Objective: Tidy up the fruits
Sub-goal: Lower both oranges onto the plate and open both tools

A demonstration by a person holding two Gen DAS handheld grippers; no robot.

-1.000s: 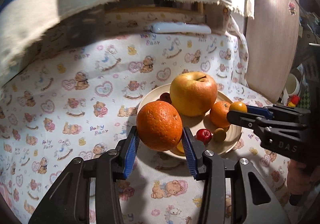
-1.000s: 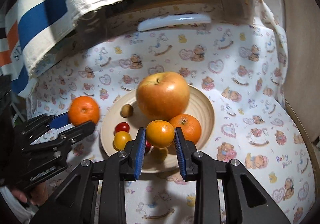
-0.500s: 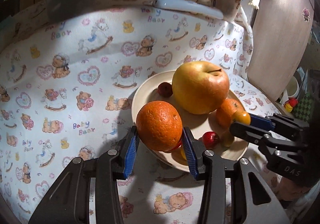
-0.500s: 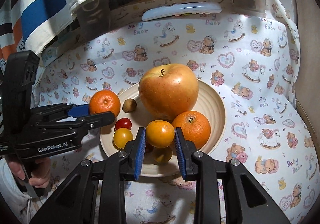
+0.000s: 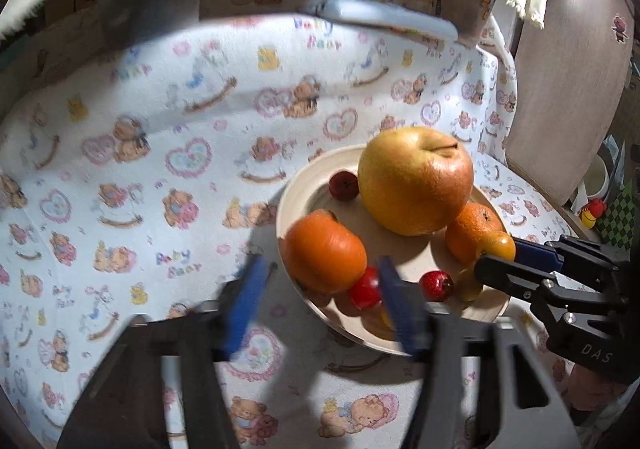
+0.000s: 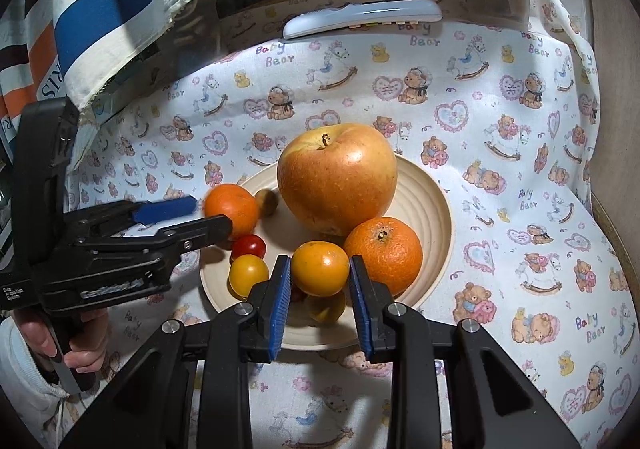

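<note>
A cream plate [image 5: 416, 249] [image 6: 436, 209] holds a big yellow-red apple [image 5: 414, 179] [image 6: 336, 177], an orange [image 6: 384, 255] [image 5: 472, 229] and several small red, yellow and brown fruits. My left gripper [image 5: 322, 299] [image 6: 200, 215] is open; a mandarin [image 5: 324, 251] [image 6: 232, 209] lies free at the plate's left rim, just ahead of its spread blue pads. My right gripper [image 6: 320, 287] [image 5: 496, 253] is shut on a small orange tomato [image 6: 320, 268] [image 5: 496, 247] over the plate's near edge.
The table wears a white teddy-bear cloth [image 6: 520, 169]. A white remote [image 6: 362, 19] [image 5: 380, 19] lies at the back. A striped blue-and-orange cloth [image 6: 100, 9] hangs at the back left. A wooden board [image 5: 568, 89] stands at the right.
My left gripper opened and let the mandarin go onto the plate's left rim, then drew back a little. My right gripper still holds the small orange tomato, nearly unmoved.
</note>
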